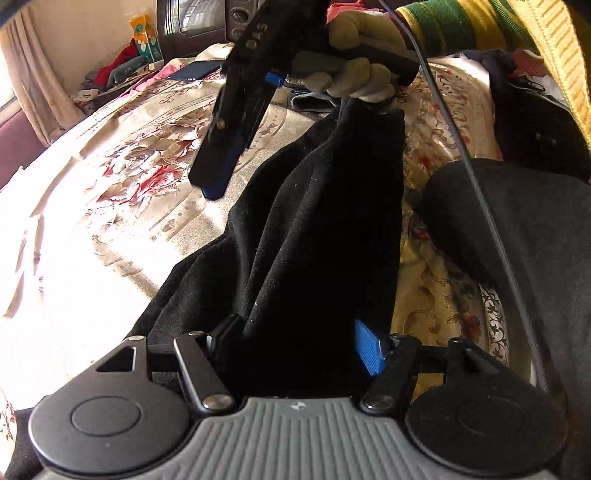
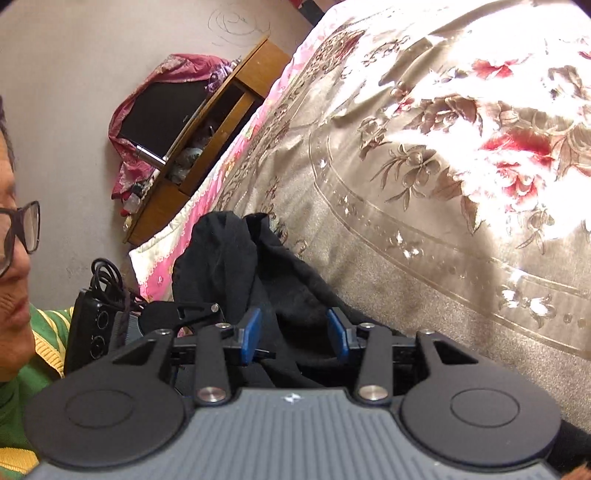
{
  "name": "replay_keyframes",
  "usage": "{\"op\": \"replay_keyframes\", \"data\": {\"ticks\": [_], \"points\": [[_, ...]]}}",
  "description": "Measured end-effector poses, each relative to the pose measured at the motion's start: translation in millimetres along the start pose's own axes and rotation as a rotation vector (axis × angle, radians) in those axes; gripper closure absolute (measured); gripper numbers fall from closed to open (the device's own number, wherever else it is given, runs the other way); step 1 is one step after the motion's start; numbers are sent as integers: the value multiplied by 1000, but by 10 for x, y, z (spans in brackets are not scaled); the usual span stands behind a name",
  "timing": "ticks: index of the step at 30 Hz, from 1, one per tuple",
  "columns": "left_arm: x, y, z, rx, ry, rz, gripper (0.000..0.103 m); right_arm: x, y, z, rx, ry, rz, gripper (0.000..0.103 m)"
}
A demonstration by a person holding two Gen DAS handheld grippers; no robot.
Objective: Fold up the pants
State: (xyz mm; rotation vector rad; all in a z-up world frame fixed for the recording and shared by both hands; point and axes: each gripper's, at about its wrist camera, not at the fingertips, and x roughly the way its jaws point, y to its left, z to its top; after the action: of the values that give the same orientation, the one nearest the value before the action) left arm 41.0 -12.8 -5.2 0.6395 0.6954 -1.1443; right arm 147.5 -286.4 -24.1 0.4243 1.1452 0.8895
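In the left wrist view, the sunlit floral bedspread (image 1: 122,206) filled the nine o'clock side, with a heap of clothes (image 1: 114,74) and a yellow-green carton (image 1: 146,40) far off at eleven o'clock. At twelve o'clock a gloved hand (image 1: 354,70) carried the right gripper (image 1: 218,162), its blue-tipped fingers pointing down toward the bed. The black pants (image 1: 314,229) ran from under that hand down to six o'clock, where they bunched between the jaws of the left gripper (image 1: 295,347); one blue pad (image 1: 367,350) showed at the cloth's right edge, the other was buried in fabric, so a firm grip was probable but not certain. A green-and-yellow striped sleeve (image 1: 480,22) crossed one o'clock.

In the right wrist view, a wooden cabinet (image 2: 207,147) stood at ten o'clock beside the bed. The same pants (image 2: 258,273) rose at centre, pinched between the right gripper's (image 2: 293,334) half-closed jaws, both blue pads (image 2: 251,332) pressing the fabric. The bedspread (image 2: 461,166) spread toward three o'clock.
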Motion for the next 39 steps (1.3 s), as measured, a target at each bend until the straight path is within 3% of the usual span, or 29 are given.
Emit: {"op": "replay_keyframes", "data": {"ticks": [3,5,8,11,13,14,15,17,19,20,21,25,26,27,28,29,35,39], "points": [[-42,9,17,-9,-17,-14,26,515,9,11,-8,152,20,61],[-8,28,15,-30,26,-36,33,779,-82,82,33,176,44,66],[-49,4,-53,-16,13,-9,33,948,-301,243,99,128,-35,103],[-84,50,-85,-52,-1,10,33,874,-388,330,86,12,-88,103],[-106,116,-104,-81,-13,50,33,784,-262,344,4,-62,-198,103],[-127,147,-113,-97,-21,74,33,731,-197,352,-43,-78,-230,100],[-163,170,-115,-110,-34,94,33,685,-145,352,-68,-86,-238,90],[-208,226,-139,-135,-51,93,33,631,-31,343,-113,-59,-162,89],[-243,228,-154,-139,-60,90,33,731,79,368,-160,-6,-120,75],[-250,219,-157,-133,-58,87,33,840,151,390,-202,20,-110,62],[-258,219,-177,-128,-56,85,33,951,214,417,-247,44,-104,57],[-276,152,-218,-105,-49,89,33,1344,393,528,-386,66,-77,53],[-284,162,-236,-110,-50,88,32,1435,422,535,-403,63,-93,53],[-293,177,-248,-116,-52,87,32,1534,470,543,-414,59,-129,64],[-304,195,-262,-120,-55,91,32,1584,531,539,-435,57,-175,78],[-312,214,-279,-124,-61,101,32,1586,588,538,-465,65,-207,99],[-254,325,-278,-182,-124,196,32,1508,476,790,-371,-26,-256,101],[-151,464,-262,-230,-115,236,32,1476,201,927,-195,-39,-156,94]]}}
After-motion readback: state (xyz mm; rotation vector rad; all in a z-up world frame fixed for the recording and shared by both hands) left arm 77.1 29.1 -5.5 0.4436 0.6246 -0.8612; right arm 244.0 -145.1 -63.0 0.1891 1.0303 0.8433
